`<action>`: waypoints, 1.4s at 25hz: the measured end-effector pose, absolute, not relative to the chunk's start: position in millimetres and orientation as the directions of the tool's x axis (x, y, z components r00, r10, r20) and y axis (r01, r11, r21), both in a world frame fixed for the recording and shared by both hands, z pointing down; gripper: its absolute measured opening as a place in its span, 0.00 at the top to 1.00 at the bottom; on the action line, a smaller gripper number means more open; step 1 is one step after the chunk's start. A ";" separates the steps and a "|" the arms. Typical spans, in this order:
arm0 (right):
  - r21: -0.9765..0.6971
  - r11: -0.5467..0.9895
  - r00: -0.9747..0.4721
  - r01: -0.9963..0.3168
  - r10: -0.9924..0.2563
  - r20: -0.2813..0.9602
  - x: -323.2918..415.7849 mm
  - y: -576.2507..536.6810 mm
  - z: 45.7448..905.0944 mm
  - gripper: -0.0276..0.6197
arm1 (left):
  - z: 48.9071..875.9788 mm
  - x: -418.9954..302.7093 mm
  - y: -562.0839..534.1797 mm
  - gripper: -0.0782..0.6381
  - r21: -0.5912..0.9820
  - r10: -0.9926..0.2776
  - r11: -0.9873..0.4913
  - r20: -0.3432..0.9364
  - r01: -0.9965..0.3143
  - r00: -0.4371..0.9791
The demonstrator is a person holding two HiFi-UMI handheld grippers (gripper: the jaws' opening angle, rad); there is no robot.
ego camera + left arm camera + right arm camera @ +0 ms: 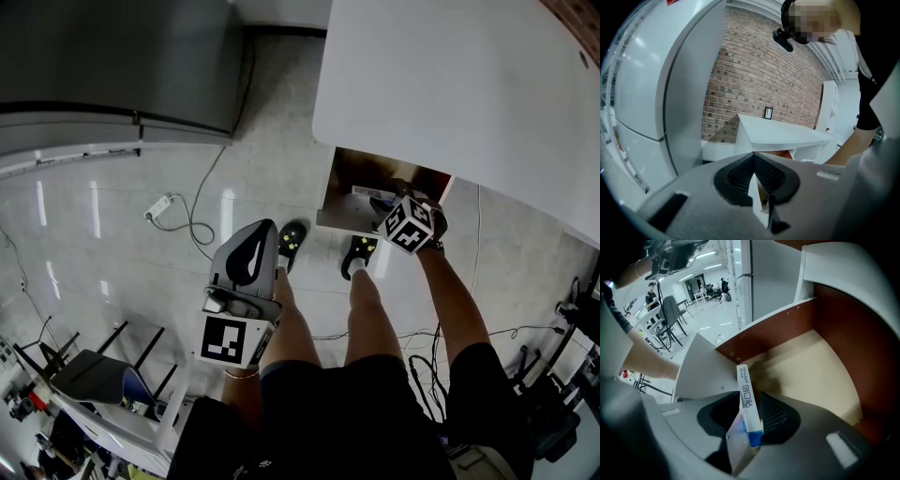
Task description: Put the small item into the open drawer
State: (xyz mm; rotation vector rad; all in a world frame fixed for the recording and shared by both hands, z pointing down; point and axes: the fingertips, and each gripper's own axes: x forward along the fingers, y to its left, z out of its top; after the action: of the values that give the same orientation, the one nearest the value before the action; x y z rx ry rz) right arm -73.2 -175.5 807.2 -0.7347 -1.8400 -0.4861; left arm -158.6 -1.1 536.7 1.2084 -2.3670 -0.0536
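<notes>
Most of the task looks done: right tool [751, 414] stands wide inside the open drawer [848, 343], small box [746, 390] loose between its jaws, yet to drop clear; left tool [757, 180] closed

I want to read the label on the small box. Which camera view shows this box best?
The right gripper view: the small box stands close, edge-on, between the right tongs, with the open drawer behind it. In the head view it is tiny and partly hidden by those tongs; the left gripper view misses it.
</notes>
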 end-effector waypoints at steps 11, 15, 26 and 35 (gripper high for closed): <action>-0.005 0.813 -0.370 0.582 0.270 0.889 -84.5 -183.9 780.0 0.79 | 523.3 -158.6 -6.9 0.90 0.230 -0.781 0.598 0.381 -0.768 -0.494; 0.001 0.872 -0.476 0.489 0.266 0.838 -94.1 -188.8 759.4 0.94 | 517.7 -159.1 -9.3 0.89 0.221 -0.783 0.595 0.377 -0.773 -0.495; -0.048 0.960 -0.685 0.277 0.233 0.691 -90.3 -203.4 683.5 0.94 | 493.4 -151.9 -30.2 0.90 0.202 -0.812 0.550 0.356 -0.810 -0.463; -0.059 0.990 -0.797 0.131 0.140 0.588 -68.2 -228.1 599.2 0.94 | 452.2 -150.1 -40.6 0.90 0.182 -0.835 0.518 0.321 -0.836 -0.447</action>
State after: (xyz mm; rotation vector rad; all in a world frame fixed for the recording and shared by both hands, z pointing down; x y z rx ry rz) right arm -68.2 -228.1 599.2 -0.1890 -2.5025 0.0201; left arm -150.1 -40.6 452.2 1.3814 -2.3938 0.0034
